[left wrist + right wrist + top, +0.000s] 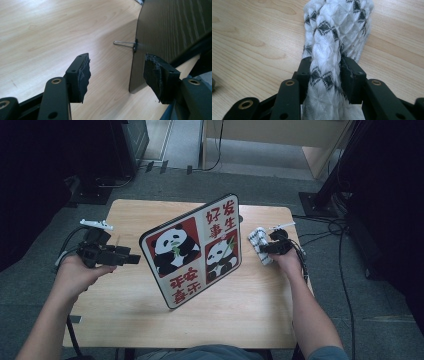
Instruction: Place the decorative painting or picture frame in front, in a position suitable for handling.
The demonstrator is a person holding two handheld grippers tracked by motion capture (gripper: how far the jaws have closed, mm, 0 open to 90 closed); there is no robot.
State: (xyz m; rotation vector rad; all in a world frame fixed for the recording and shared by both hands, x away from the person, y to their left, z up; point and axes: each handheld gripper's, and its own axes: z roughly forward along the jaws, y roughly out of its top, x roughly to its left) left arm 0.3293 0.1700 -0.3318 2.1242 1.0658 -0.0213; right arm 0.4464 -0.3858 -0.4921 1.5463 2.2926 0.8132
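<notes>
Clamping the white cloth (337, 30), the right gripper (325, 75) pinches it between its pads.

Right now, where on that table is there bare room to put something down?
Free: the near strip of the table in front of the panda board, and the far left corner behind the left gripper. Crowded: the right edge, where the right gripper pinches the white cloth.

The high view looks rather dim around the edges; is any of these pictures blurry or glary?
High view: the wooden table is lit, its surroundings fall dark, and the panda sign reads sharp. Left gripper view: pale glare washes the tabletop at the top left, and the sign's dark back casts a soft shadow. Right gripper view: the white cloth in the right claw is crisp.
</notes>
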